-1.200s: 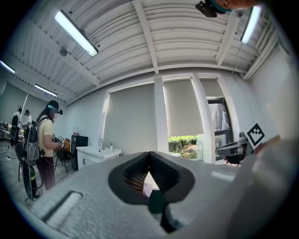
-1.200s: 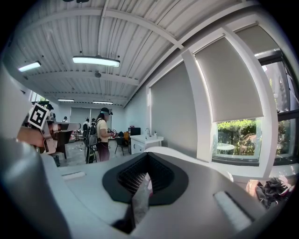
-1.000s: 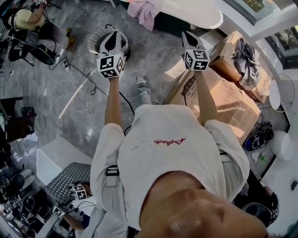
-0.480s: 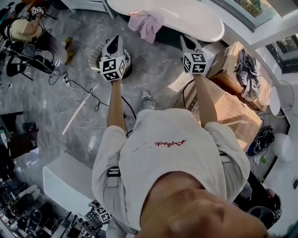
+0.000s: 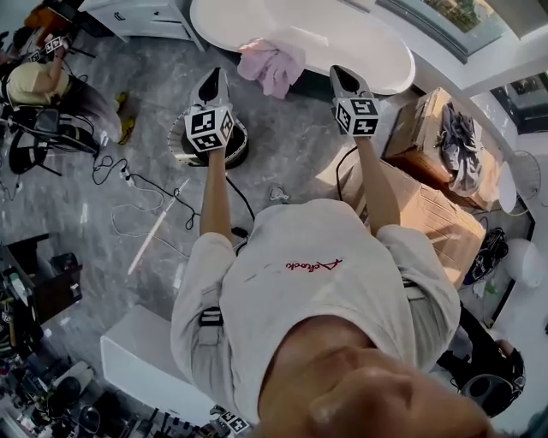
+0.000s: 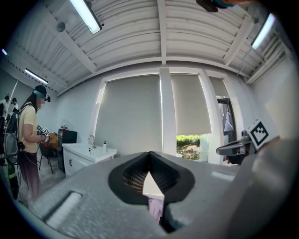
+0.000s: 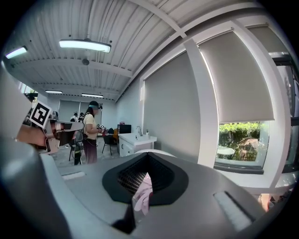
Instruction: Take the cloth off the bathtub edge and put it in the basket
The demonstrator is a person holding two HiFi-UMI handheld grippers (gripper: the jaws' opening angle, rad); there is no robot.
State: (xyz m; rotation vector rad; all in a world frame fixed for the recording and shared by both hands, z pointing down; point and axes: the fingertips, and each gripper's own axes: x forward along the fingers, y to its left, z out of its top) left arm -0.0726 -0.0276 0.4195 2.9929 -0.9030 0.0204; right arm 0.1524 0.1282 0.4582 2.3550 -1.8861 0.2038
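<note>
A pink cloth [image 5: 272, 64] hangs over the near edge of the white bathtub [image 5: 342, 34] at the top of the head view. A round basket [image 5: 235, 141] stands on the grey floor just short of the tub. My left gripper [image 5: 212, 81] is held out level above the basket, jaws shut and empty. To its right my right gripper [image 5: 341, 75] is also shut and empty, its tip close to the tub's rim. Both stop short of the cloth. The left gripper view shows the cloth [image 6: 155, 207] below the shut jaws; the right gripper view shows the cloth [image 7: 142, 193] too.
Cardboard boxes [image 5: 428, 197] stand at the right, one with grey clothing [image 5: 462, 137] on top. Cables [image 5: 145, 205] trail over the floor at the left. A white vanity [image 5: 137, 13] stands left of the tub. Another person [image 5: 34, 77] is at the far left.
The person has walked toward the bathtub with both grippers held out. Tub, cloth and basket have slid lower in the head view. Both sets of jaws stay shut.
</note>
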